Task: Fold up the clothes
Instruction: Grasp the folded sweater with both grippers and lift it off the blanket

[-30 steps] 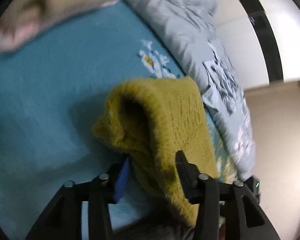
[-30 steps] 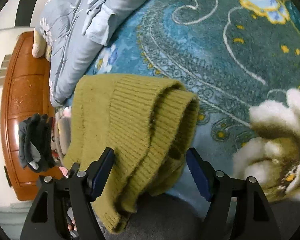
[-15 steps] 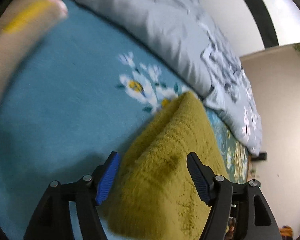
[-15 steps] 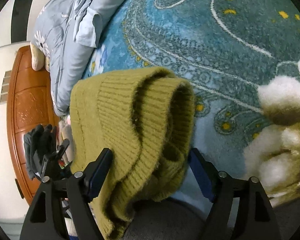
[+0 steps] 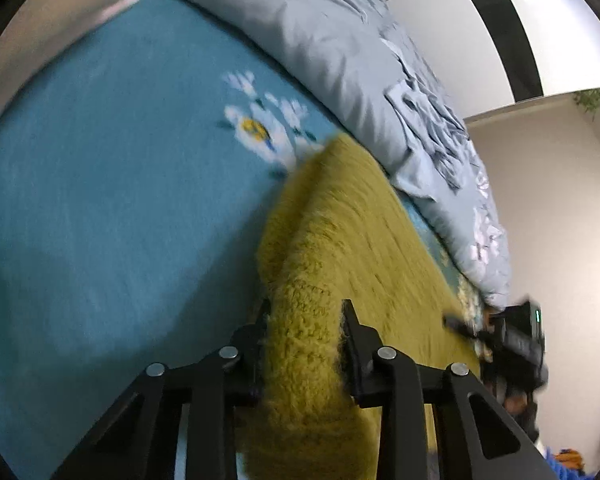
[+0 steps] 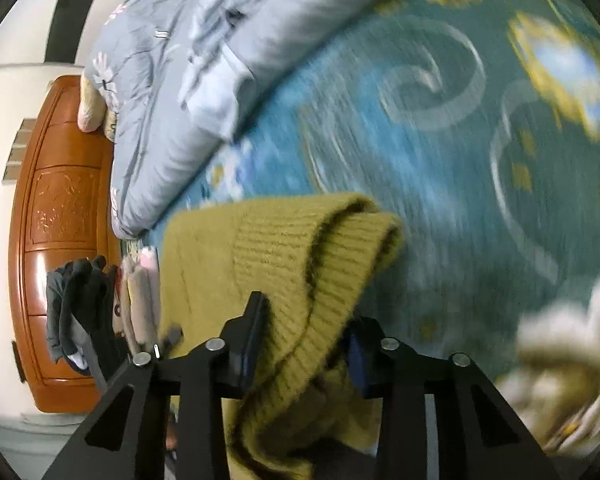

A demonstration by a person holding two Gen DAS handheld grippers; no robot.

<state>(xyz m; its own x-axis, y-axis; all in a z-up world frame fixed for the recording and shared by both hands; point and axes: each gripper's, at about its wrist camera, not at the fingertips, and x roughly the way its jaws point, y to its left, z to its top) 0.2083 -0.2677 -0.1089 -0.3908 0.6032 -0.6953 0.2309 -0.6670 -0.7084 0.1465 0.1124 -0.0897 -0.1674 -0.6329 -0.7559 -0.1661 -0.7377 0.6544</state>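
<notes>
mustard-yellow knit sweater (image 5: 340, 240) is lying on the teal floral bedspread (image 5: 100, 200), toward the edge where the grey duvet (image 5: 320, 40) is bunching. left gripper (image 5: 304, 316) and right gripper (image 6: 304, 316), spread wide half a second ago, are now clamping their fingers on the sweater, readying a lift-and-fold. the duvet and a cream fluffy garment (image 6: 560, 360) are crowding the folding space.

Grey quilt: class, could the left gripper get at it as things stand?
Probably not directly: the left gripper is shut on the yellow sweater, which lies between it and the grey quilt.
</notes>
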